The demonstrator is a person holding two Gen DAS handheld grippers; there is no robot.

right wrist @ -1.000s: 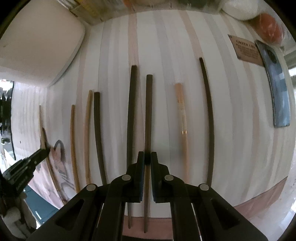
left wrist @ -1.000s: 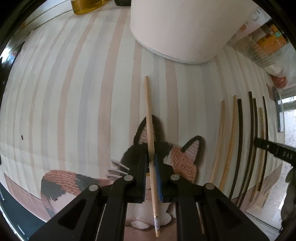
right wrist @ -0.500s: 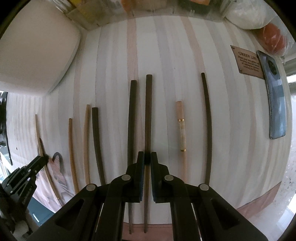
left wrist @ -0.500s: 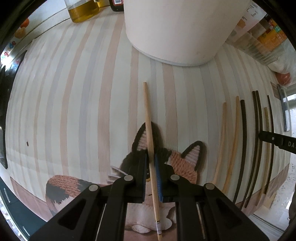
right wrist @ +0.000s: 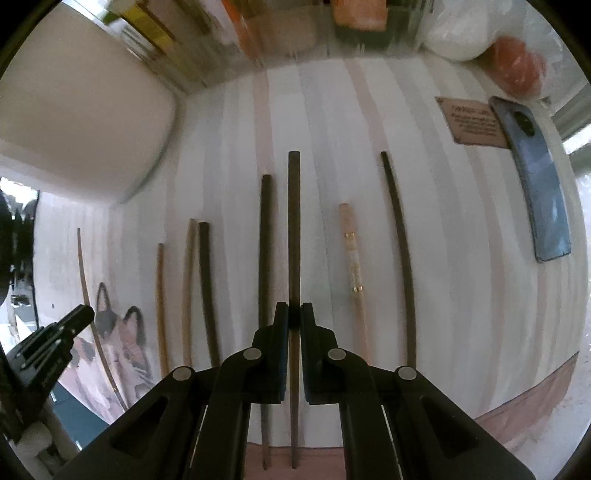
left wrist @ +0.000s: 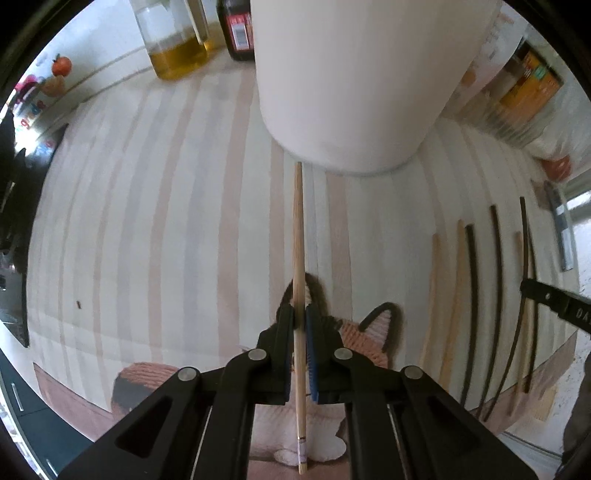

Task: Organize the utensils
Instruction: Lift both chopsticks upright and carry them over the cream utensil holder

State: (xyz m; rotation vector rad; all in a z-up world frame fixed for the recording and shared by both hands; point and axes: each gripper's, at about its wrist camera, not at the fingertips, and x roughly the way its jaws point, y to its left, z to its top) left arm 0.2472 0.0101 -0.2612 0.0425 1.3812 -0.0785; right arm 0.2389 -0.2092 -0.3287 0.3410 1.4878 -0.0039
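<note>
Chopsticks are pinched one in each gripper, a light chopstick (left wrist: 299, 258) in the left gripper (left wrist: 300, 321) and a dark chopstick (right wrist: 294, 229) in the right gripper (right wrist: 294, 317), above the striped desk (left wrist: 166, 221), probably to be paired with matching sticks.

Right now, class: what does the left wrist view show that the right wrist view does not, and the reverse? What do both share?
Only the left wrist view: the oil jar, the dark bottle.
Only the right wrist view: the blue phone, the brown card.
Both: the striped mat, the white container, the cat coaster, the left gripper shut on a light chopstick, and the laid-out chopsticks.
</note>
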